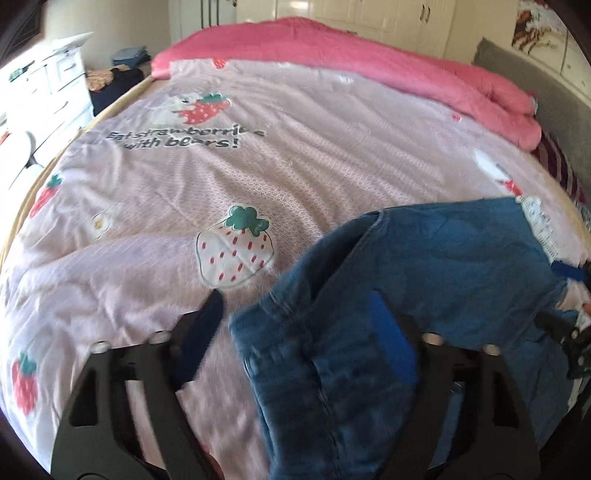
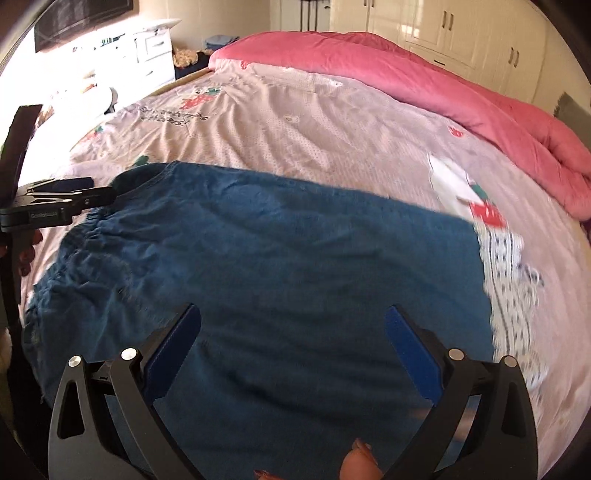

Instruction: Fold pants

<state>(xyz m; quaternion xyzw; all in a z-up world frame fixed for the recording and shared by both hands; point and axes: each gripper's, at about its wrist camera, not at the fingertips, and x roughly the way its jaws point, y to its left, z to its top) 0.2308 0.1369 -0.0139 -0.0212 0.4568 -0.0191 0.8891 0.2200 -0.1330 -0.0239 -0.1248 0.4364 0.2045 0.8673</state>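
Observation:
Blue denim pants (image 2: 280, 266) lie across the pink strawberry-print bedspread (image 2: 295, 125), waistband to the left, with a white dotted lining or cuff (image 2: 506, 280) at their right end. My right gripper (image 2: 291, 332) is open above the middle of the pants, fingers wide apart. In the left wrist view the pants (image 1: 424, 280) lie at the lower right, their waistband bunched between the fingers of my left gripper (image 1: 295, 314), which is open; its right finger (image 1: 391, 332) rests on the denim. The left gripper also shows at the right wrist view's left edge (image 2: 74, 199), at the waistband.
A rolled pink duvet (image 1: 369, 62) lies along the far side of the bed. A white dresser (image 1: 48, 85) stands to the left, white wardrobes (image 2: 461, 33) behind. A grey headboard (image 1: 535, 85) is at the right.

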